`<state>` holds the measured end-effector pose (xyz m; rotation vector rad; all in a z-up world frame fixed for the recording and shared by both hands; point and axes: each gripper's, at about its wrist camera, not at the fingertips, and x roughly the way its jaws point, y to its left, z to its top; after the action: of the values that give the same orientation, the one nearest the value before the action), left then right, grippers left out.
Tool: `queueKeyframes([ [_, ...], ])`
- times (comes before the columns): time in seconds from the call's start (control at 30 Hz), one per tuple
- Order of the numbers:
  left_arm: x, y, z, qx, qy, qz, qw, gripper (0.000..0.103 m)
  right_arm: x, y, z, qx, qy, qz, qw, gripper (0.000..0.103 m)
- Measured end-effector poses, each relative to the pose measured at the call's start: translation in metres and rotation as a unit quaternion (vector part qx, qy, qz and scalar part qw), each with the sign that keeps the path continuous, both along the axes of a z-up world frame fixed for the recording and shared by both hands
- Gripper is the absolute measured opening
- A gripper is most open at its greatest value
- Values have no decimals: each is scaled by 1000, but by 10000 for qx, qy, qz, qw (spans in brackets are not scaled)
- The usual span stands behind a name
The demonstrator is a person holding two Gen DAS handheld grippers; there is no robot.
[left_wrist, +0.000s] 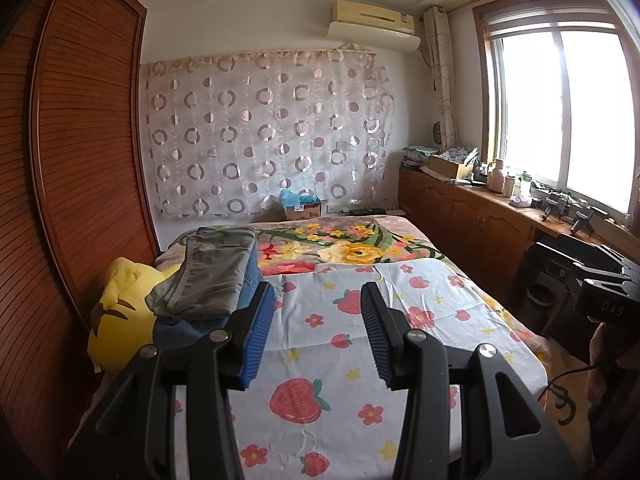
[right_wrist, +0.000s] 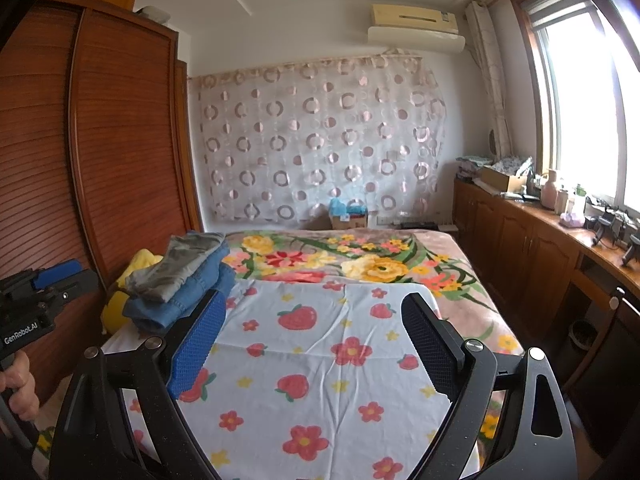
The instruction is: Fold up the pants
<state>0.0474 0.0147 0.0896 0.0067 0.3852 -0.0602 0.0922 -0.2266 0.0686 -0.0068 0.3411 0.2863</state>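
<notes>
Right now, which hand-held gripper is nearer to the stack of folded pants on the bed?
Left. The left hand-held gripper hovers right beside the stack of folded pants, its left finger just in front of it. The right hand-held gripper sits farther to the right, over the strawberry sheet.

The bed [left_wrist: 400,300] is viewed from its foot by both wrist cameras, side by side, angled slightly downward.

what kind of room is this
Most likely a home bedroom. A bed with a strawberry-print sheet fills the middle, a tall louvred wooden wardrobe stands beside it, and folded pants are stacked at the bed's edge.
</notes>
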Motion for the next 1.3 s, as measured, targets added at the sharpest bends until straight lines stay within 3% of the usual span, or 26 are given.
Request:
queueKeyframes([
  [1.3,-1,7,-8,0,27,19,10000,45,-1,2,0,-13,6,-4,10000,91],
])
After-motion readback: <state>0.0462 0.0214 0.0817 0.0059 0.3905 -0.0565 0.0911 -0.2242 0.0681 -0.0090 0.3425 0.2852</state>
